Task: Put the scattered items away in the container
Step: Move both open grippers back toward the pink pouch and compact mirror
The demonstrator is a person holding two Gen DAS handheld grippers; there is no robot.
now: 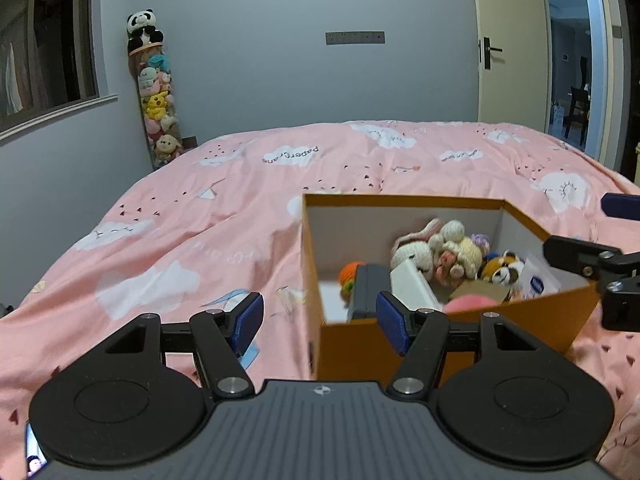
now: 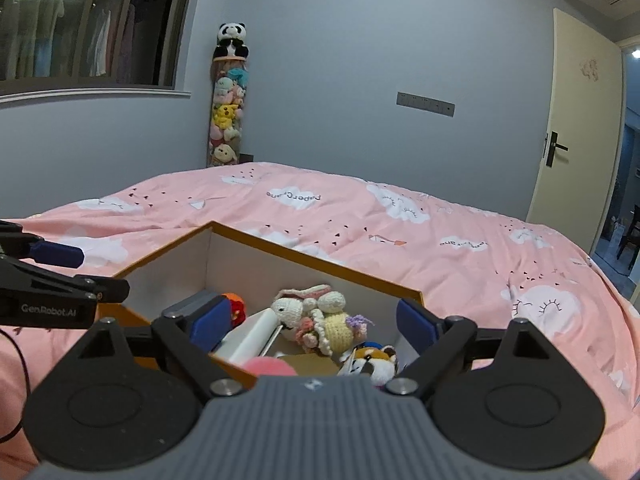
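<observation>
Both tongs are empty. The left tongs [image 1: 320,322] stand spread at the near left corner of the cardboard box [image 1: 460,332]; the right tongs [image 2: 314,322] stand spread wide above the box's near rim, nothing between the pads.

Risks, as a judgement: the box sits on a soft pink duvet [image 1: 200,220], not a firm base, so a knock from either tongs against the wall could tilt or slide it. The two tongs are near each other at the box, and a careless swing could bring them together. Anything dropped from height onto the heaped contents could bounce out over the low near wall.

Contents of the box: a crocheted white rabbit [image 2: 290,308], a crocheted yellow doll with flowers [image 2: 338,328], a small red-panda plush [image 1: 505,268], an orange crocheted piece [image 1: 351,274], a white box [image 1: 414,284], a dark grey box [image 1: 366,292], a pink ball [image 2: 267,367] and a flat brown card piece [image 2: 308,364].

No loose items show on the visible duvet; the task looks largely complete.
</observation>
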